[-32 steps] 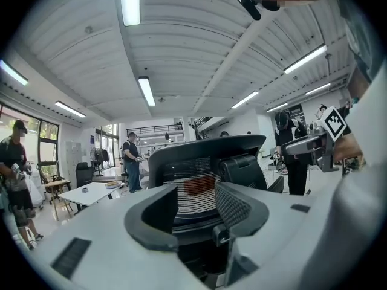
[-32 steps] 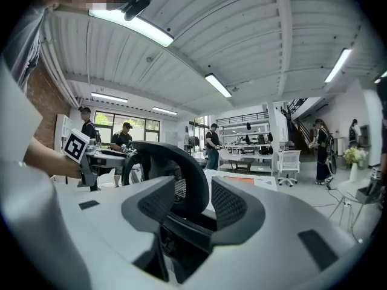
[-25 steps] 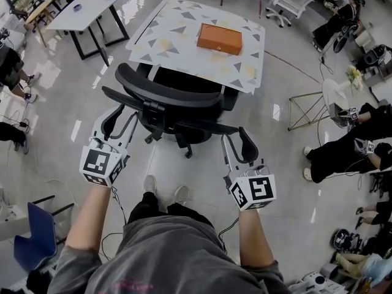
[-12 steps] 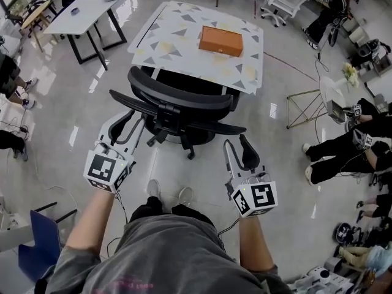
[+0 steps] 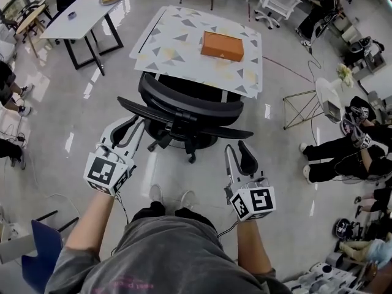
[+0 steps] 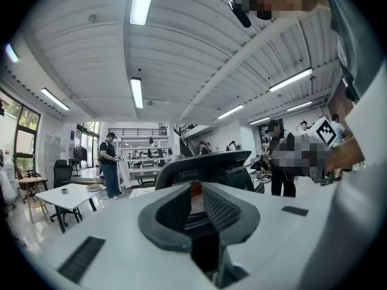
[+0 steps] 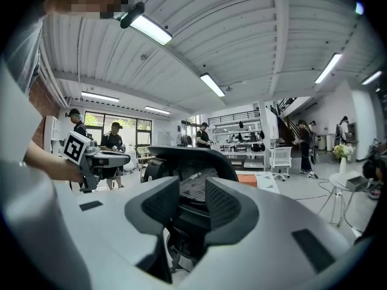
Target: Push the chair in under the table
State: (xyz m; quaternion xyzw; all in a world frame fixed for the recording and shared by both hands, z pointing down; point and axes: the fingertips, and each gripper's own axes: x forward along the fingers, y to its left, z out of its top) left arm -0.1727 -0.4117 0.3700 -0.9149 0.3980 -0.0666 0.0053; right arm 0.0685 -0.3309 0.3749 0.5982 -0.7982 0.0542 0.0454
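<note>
A black mesh office chair [image 5: 184, 106] stands with its seat partly beneath the table [image 5: 184, 72], which wears a triangle-patterned cloth and carries an orange box [image 5: 222, 45]. My left gripper [image 5: 130, 127] hovers just behind the left end of the chair's back, apart from it. Its jaws are closing to a narrow slit with nothing between them. My right gripper [image 5: 239, 149] hangs behind the right end of the back. Its jaws are also closing, still wide, and hold nothing. Past the left gripper [image 6: 196, 192] the chair back [image 6: 205, 165] rises close ahead. The same holds for the right gripper [image 7: 192, 189] and the chair back [image 7: 187, 159].
A white table [image 5: 79, 11] stands at the upper left and a wire stand [image 5: 303, 109] to the chair's right. Seated people [image 5: 337, 158] line the right side. A blue chair [image 5: 40, 256] sits at the lower left. My shoes [image 5: 168, 195] are behind the chair.
The chair has rolled further in beneath the table. Both grippers followed it forward, and their jaws have narrowed, the left much more than the right.
</note>
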